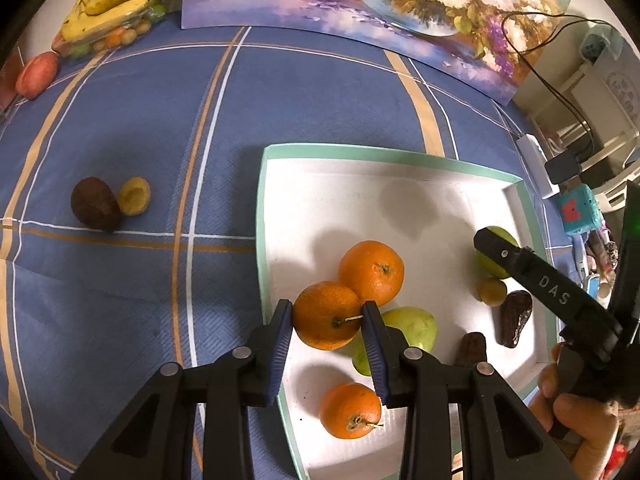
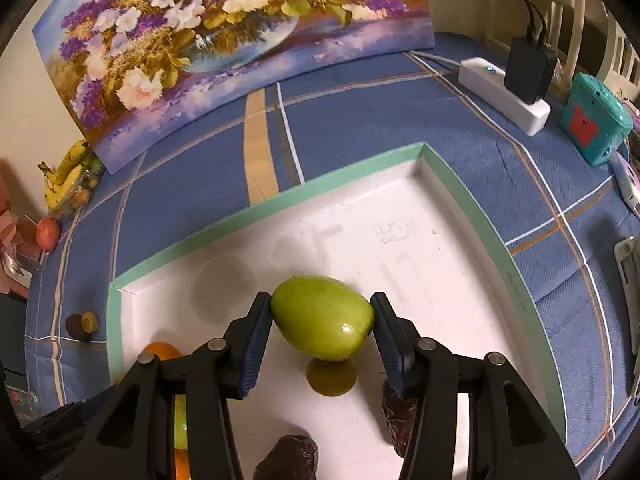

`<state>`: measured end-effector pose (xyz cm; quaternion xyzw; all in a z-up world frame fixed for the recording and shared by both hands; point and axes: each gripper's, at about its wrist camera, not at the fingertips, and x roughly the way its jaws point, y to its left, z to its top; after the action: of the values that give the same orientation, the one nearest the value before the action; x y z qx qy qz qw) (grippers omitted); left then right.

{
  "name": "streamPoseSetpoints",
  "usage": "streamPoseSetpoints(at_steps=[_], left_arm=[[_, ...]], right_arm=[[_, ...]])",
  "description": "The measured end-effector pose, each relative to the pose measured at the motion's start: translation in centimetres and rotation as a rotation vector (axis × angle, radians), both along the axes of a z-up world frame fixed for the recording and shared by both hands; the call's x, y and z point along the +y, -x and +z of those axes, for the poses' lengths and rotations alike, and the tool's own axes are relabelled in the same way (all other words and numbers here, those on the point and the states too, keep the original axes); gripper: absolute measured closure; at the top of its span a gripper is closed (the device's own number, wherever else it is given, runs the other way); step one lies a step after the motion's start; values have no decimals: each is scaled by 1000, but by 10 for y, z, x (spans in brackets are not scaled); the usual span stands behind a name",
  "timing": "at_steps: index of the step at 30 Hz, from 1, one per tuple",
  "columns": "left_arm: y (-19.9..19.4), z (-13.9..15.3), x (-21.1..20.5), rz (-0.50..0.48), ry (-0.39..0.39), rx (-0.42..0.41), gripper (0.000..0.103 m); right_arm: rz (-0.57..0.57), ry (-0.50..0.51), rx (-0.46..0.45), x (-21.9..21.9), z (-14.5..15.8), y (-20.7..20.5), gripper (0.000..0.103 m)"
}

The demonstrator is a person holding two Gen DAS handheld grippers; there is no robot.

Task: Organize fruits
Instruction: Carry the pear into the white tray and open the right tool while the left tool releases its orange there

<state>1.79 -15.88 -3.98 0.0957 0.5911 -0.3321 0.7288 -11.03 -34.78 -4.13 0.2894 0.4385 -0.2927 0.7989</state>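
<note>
Left tongs [image 1: 327,322]: blue pads closed on an orange [image 1: 326,315] over the near left part of the white tray [image 1: 360,152], beside its green left rim.
Right tongs [image 2: 322,330]: pads closed on a green fruit [image 2: 323,322], held above the tray floor toward its right side.

Tray contents, left-wrist view: a second orange [image 1: 372,272] touching the held one on its far side; a third orange [image 1: 351,410] nearer the front edge; a pale green fruit [image 1: 412,326] just right of the left tongs; a small yellow-green fruit [image 1: 493,291] and two dark brown pieces [image 1: 516,320] along the right side.

Worktop, blue checked cloth [image 1: 140,128]: a dark brown avocado half [image 1: 95,210] touching a yellow hollowed half [image 1: 135,196], left of the tray and well apart from it. Far left corner: bananas [image 1: 120,0] over a bag of small fruit; a red fruit [image 1: 37,74] near them.

Far edge: flower painting [image 1: 360,8]. Far right corner: white power strip [image 2: 502,96] with black plugs, teal box [image 2: 594,120].
</note>
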Motion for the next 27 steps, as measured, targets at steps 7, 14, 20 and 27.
streamPoseSetpoints(at_steps=[7,14,20,27], left_arm=[[0,0,-2,-11,-7,-10,66],[1,-1,-4,-14,-8,-7,64],[0,3,-3,-17,4,3,60],[0,19,1,-17,43,-8,60]], right_arm=[[0,1,11,-1,-5,0,51],[14,16,33,1,-5,-3,51],[13,42,44,2,0,-3,48],[16,78,25,5,17,-1,48]])
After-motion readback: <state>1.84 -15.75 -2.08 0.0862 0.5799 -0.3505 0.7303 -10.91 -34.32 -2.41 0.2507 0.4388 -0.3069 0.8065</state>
